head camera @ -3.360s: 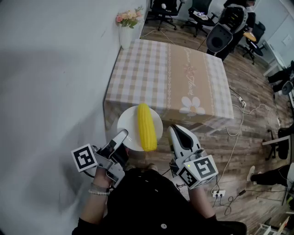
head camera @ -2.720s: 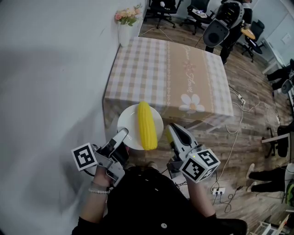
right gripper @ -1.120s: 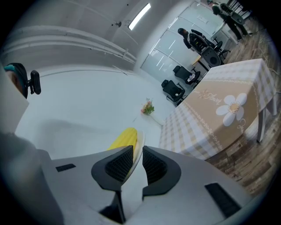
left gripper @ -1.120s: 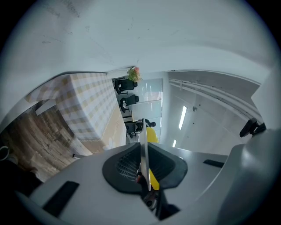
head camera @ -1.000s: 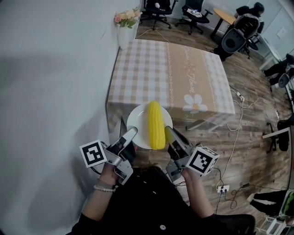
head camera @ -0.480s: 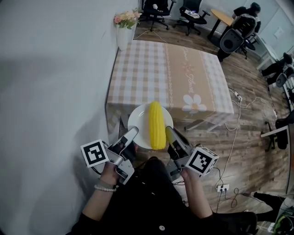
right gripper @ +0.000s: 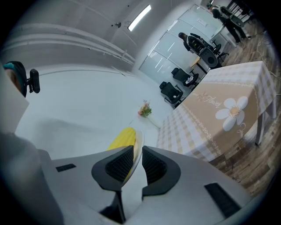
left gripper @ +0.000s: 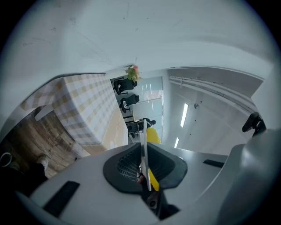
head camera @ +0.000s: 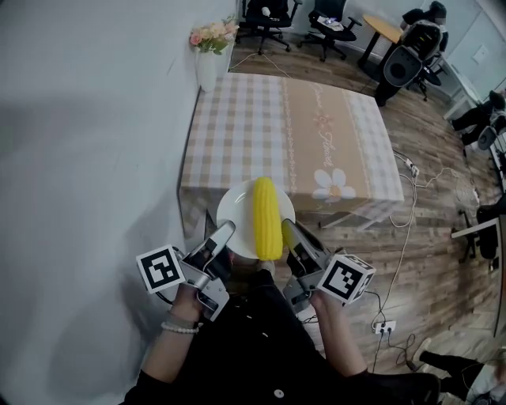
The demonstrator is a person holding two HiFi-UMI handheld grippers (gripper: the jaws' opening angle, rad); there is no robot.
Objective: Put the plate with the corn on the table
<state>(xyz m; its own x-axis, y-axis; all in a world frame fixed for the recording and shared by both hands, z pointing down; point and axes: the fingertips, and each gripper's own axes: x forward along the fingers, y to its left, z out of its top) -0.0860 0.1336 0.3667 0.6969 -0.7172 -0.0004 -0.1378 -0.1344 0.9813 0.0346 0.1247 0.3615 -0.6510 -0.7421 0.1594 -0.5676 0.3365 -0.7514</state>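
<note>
Carried the plate [head camera: 234, 212] forward since 3.4 s ago, from short of the table [head camera: 332, 134] to over its near edge as seen in the head view. Brought the right gripper [head camera: 288, 228] in too: apart from the plate then, pinching its right rim now. Clamped the left gripper [head camera: 224, 232] on the left rim likewise, pads pressed against the thin white edge, which shows edge-on in both gripper views. Held in the air between the 2 grippers, roughly level, not resting on the cloth.

Hemmed in on the left by a pale wall [head camera: 79, 142] running flush along the table's left edge. At the far left corner, against that wall, a white vase [head camera: 205, 70] of pink flowers [head camera: 209, 33], well apart from the plate. Between near edge and vase, a broad run of cloth: checked at left and right, a beige band down the middle, a white daisy print [head camera: 332, 183] near the front right. Open wooden floor [head camera: 427, 206] to the right of the table, with a cable and power strip [head camera: 385, 325] lying on it on the right gripper's side. Office chairs [head camera: 326, 20] beyond the far edge.

Round, white and shallow. Carries 1 yellow corn [head camera: 267, 217] cob lying lengthwise down the middle, pointing away toward the table, nearly spanning from far rim to near rim, its near end between the tips of the 2 grippers.
</note>
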